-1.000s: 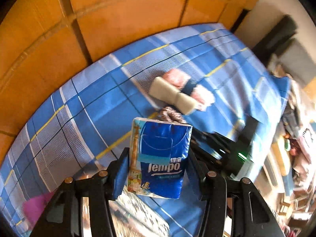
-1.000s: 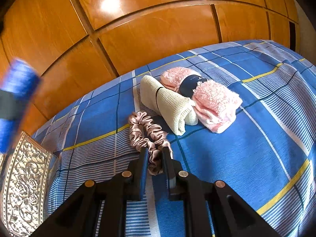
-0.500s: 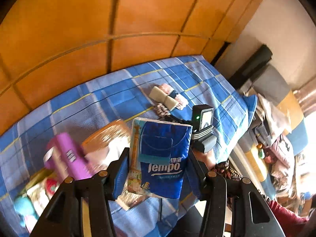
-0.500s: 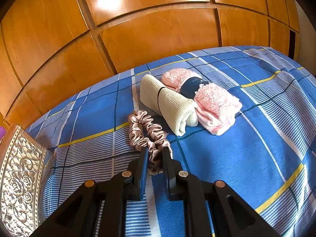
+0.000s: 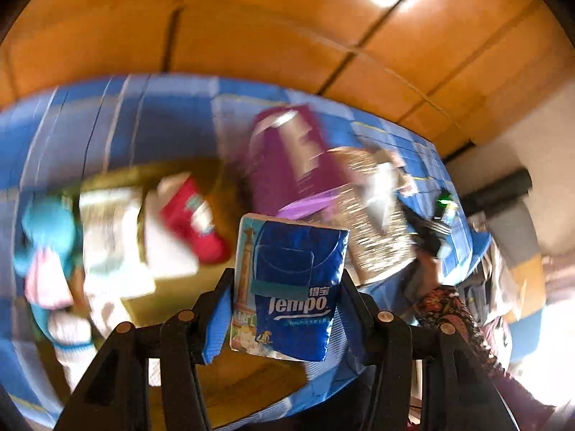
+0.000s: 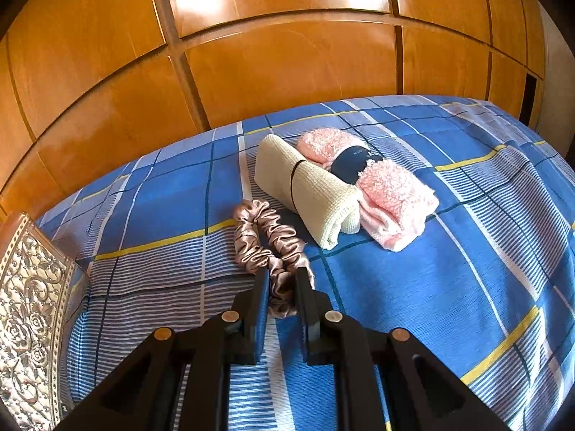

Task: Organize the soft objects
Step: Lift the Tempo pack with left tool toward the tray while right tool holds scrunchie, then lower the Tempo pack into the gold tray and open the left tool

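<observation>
My left gripper (image 5: pixel 287 287) pinches a blue tissue pack (image 5: pixel 289 287) in the air; my right gripper (image 6: pixel 282 287) is clamped on a satin scrunchie (image 6: pixel 267 242) on the bed.

Left view is blurred: beyond the pack, a purple pack (image 5: pixel 291 158) and a red pack (image 5: pixel 192 215) over the blue plaid sheet (image 5: pixel 151 118). Right view: past the scrunchie lie a rolled cream cloth (image 6: pixel 305 190) touching a banded pink fuzzy roll (image 6: pixel 381 186), then the wooden wall panels (image 6: pixel 287 54). An embossed silver box (image 6: pixel 28 305) is at far left.
</observation>
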`<state>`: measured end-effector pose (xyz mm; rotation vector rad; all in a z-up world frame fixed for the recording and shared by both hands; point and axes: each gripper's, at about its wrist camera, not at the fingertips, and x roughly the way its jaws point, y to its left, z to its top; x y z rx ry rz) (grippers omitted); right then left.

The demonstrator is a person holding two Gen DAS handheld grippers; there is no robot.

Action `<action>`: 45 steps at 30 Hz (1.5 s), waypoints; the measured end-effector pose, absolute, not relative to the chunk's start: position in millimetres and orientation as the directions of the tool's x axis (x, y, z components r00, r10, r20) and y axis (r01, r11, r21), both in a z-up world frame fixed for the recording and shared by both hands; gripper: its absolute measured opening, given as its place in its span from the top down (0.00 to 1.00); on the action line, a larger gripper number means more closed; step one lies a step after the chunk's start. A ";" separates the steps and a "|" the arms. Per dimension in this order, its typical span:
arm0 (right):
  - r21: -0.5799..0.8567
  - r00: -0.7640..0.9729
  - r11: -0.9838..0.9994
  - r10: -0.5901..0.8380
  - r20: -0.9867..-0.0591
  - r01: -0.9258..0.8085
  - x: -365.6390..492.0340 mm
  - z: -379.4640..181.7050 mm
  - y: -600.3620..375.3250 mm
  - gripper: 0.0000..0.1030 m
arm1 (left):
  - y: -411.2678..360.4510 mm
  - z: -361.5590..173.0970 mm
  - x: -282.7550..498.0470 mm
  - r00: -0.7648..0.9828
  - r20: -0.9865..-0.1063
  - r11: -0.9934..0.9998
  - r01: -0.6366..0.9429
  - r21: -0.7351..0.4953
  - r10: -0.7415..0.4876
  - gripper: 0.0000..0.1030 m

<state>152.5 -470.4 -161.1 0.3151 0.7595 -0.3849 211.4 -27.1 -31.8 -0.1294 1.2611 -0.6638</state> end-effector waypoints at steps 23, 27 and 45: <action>0.061 0.687 0.860 -0.361 -0.630 0.507 134.9 -141.5 -460.0 0.89 | 23.6 -113.2 185.2 0.280 -0.903 0.931 0.262 -0.254 -0.326 0.26; 0.083 0.702 0.853 -0.364 -0.612 0.515 125.1 -132.0 -459.7 0.89 | 16.7 -98.1 167.9 0.358 -0.879 0.936 0.269 -0.227 -0.316 0.19; 0.172 0.812 0.907 -0.243 -0.531 0.384 67.7 -63.5 -405.5 0.89 | -0.2 -87.7 157.2 0.382 -0.837 0.905 0.321 -0.278 -0.392 0.18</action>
